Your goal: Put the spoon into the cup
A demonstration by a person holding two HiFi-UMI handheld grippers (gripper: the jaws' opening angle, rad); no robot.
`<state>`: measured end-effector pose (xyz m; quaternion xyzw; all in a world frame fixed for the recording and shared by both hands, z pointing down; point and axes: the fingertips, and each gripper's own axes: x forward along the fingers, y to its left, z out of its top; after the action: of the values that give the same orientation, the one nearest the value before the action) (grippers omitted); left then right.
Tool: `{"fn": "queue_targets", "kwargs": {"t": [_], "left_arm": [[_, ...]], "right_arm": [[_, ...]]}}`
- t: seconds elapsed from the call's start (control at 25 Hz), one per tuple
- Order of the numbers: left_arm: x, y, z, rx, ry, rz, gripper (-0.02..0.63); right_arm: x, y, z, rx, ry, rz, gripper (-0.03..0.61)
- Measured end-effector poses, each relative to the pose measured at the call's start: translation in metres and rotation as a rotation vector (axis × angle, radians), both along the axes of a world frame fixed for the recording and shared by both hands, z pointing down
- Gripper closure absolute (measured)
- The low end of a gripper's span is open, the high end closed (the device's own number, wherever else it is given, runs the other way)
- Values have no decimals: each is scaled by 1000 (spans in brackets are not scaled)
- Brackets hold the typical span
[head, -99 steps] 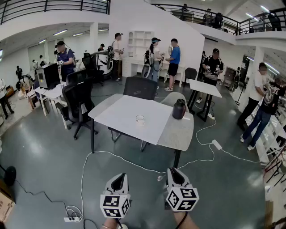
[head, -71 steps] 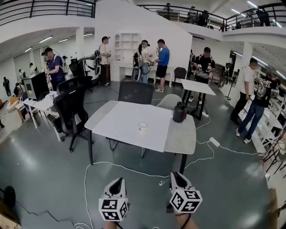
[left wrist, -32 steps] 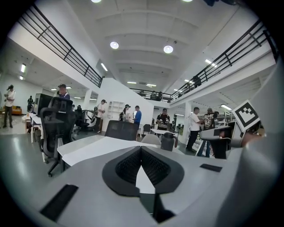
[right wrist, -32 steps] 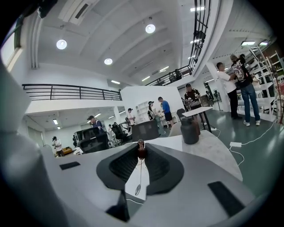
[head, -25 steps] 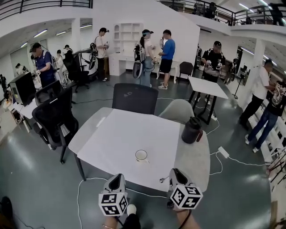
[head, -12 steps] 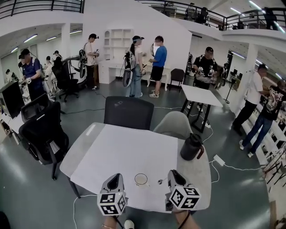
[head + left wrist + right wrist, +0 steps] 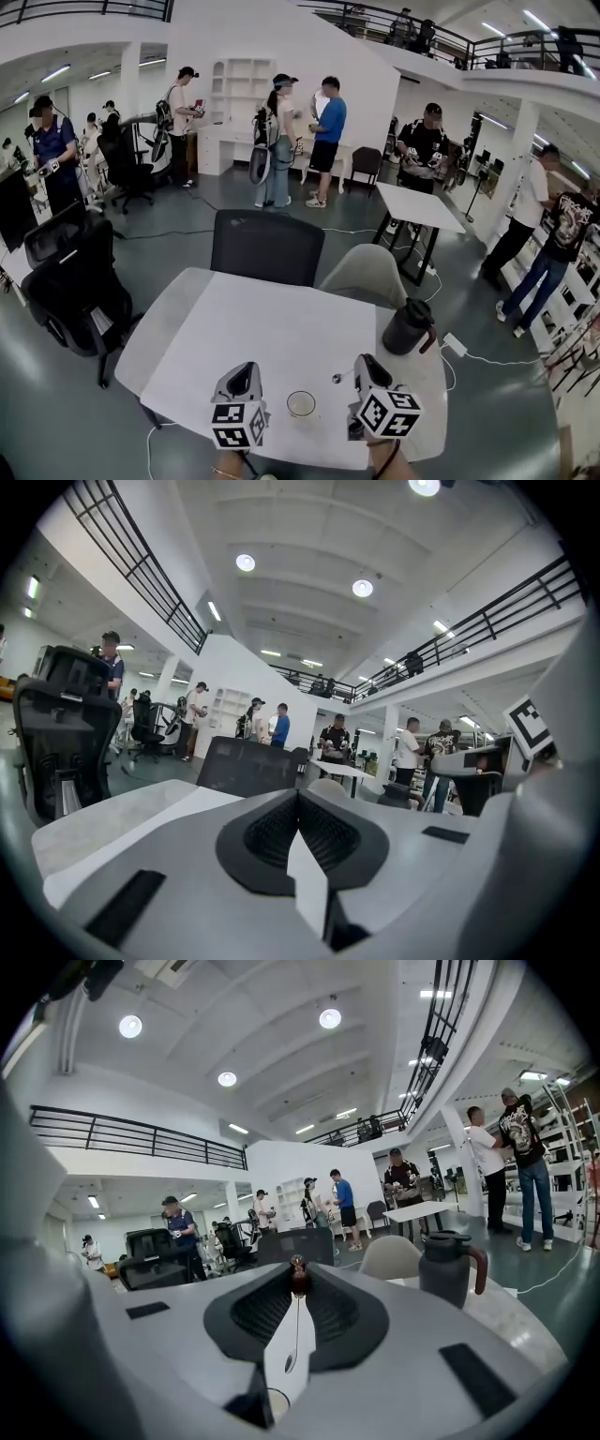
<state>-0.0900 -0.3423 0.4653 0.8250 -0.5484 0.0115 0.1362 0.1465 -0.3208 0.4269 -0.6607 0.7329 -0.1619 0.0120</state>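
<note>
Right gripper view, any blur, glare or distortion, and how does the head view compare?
Right gripper view: fisheye bends the railing, black corners, ceiling lights flare; the right tongs up close look soft, the spoon thin but readable. Head view: also bowed at the edges, evenly lit, cup clear.

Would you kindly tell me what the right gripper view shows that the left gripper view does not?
Only the right gripper view: the small metal spoon pinched by the fingers of the right gripper, and the pale round cup's rim. Only the left: the black-and-white square marker on that gripper's cube. Both: the white table and standing people.
</note>
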Motion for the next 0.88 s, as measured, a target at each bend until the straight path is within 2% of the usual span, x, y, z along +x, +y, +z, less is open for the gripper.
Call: {"fn": "queue_targets", "kwargs": {"t": [0.24,0.88], "left_arm": [[11,-10,11,-31,-29,16,595],[21,-1,28,-94,-60,-39,595]], "right_arm": [[10,-14,11,-25,-20,8,512],[17,-24,24,-72,-44,-61,512]]}}
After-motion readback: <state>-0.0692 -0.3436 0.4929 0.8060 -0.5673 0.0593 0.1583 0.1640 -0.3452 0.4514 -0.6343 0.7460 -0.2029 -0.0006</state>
